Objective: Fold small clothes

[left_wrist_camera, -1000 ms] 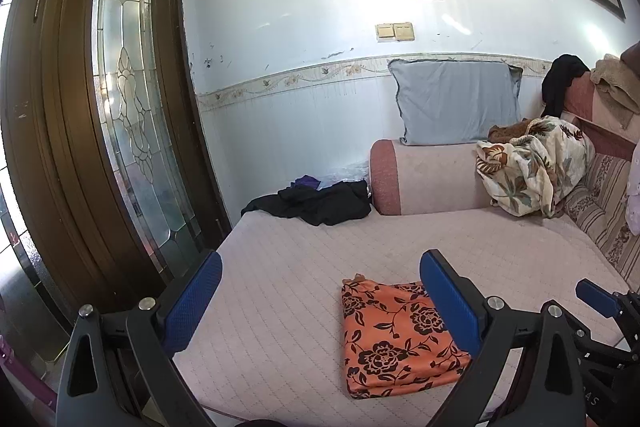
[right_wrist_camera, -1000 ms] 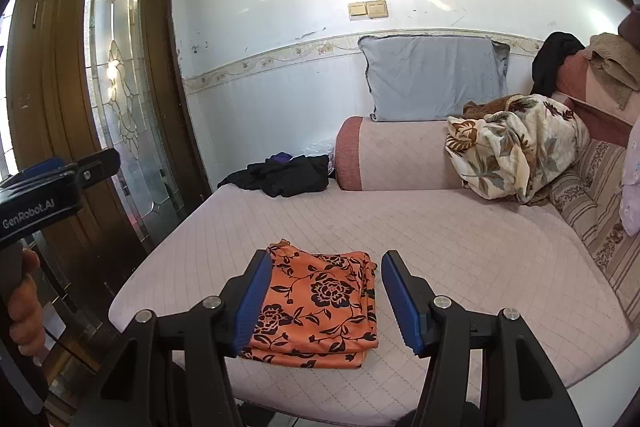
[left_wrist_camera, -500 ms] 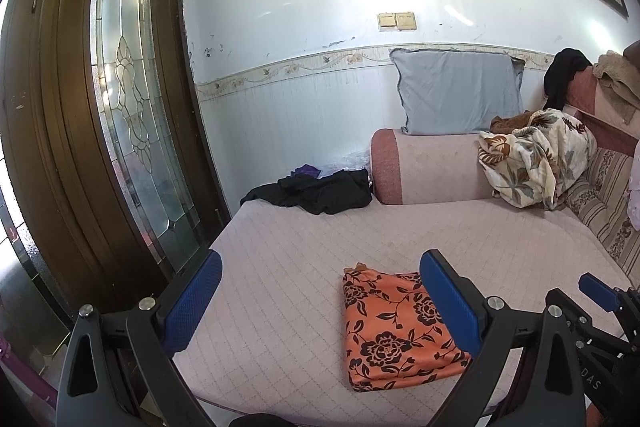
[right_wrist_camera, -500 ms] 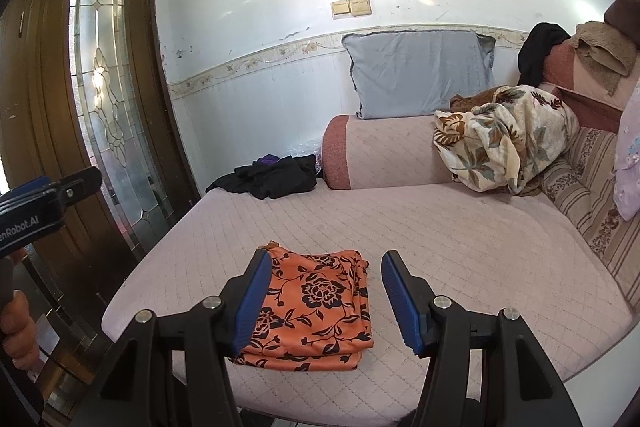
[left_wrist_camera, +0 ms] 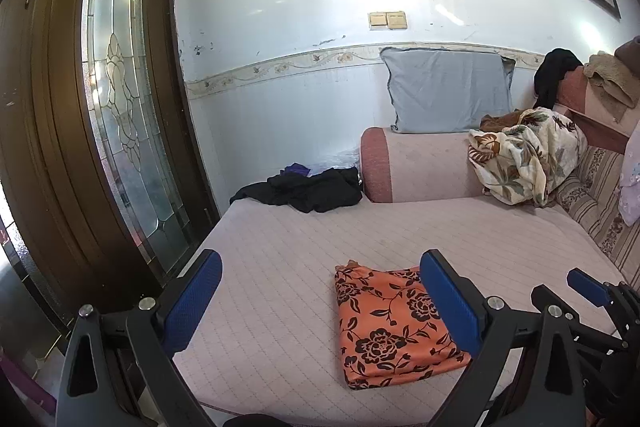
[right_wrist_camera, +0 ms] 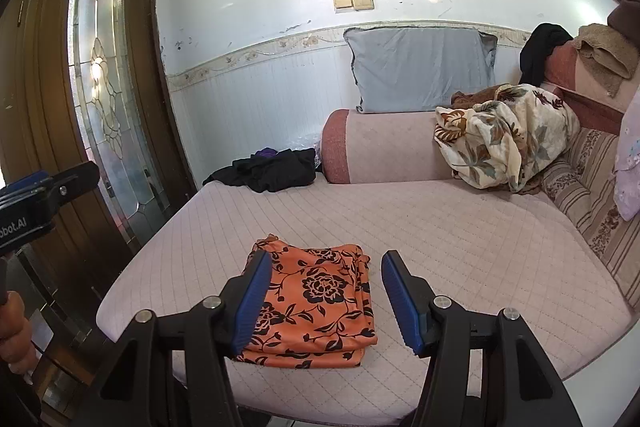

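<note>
A folded orange cloth with black flowers [left_wrist_camera: 384,323] lies flat near the front edge of the pink quilted sofa seat [left_wrist_camera: 320,235]; it also shows in the right wrist view [right_wrist_camera: 316,303]. My left gripper [left_wrist_camera: 320,301] is open and empty, held back above the seat's front edge, left of the cloth. My right gripper [right_wrist_camera: 324,297] is open and empty, held back above the cloth, not touching it. A pile of black clothes [left_wrist_camera: 308,189] lies at the seat's far left corner, also in the right wrist view [right_wrist_camera: 268,173].
A pink bolster [left_wrist_camera: 420,167] with a grey pillow [left_wrist_camera: 448,95] lines the back. A crumpled floral blanket [left_wrist_camera: 528,155] and striped cushions [right_wrist_camera: 588,203] sit at right. A wooden door with a glass pane [left_wrist_camera: 120,115] stands left.
Both grippers have drawn back and risen a little from the folded cloth. The cloth has not moved. Both stay open.
</note>
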`<state>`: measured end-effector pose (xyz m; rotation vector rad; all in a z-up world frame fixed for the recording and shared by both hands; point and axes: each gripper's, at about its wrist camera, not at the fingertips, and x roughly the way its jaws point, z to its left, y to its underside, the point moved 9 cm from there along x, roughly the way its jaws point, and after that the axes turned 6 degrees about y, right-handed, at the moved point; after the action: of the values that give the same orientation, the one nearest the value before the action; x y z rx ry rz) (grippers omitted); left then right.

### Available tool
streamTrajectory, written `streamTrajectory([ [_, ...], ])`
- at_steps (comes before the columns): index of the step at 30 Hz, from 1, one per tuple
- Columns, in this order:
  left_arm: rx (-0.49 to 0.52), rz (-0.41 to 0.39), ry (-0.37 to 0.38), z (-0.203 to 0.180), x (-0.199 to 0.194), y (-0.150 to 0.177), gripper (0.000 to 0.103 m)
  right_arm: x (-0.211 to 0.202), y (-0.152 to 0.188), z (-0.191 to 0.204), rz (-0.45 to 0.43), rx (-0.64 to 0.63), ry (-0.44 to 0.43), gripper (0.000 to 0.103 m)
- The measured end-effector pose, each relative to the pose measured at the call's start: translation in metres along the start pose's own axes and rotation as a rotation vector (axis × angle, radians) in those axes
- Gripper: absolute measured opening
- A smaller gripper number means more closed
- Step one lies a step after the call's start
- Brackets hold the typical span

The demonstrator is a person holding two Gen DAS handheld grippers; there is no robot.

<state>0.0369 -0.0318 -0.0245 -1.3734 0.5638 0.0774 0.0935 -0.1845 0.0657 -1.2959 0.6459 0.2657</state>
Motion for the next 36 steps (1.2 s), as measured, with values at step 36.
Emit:
streamTrajectory([
  [36,-0.004,0.030,0.035,0.012,0.017,0.011,0.099,0.015,-0.002,0.016,0.010,0.010,0.007,0.061],
])
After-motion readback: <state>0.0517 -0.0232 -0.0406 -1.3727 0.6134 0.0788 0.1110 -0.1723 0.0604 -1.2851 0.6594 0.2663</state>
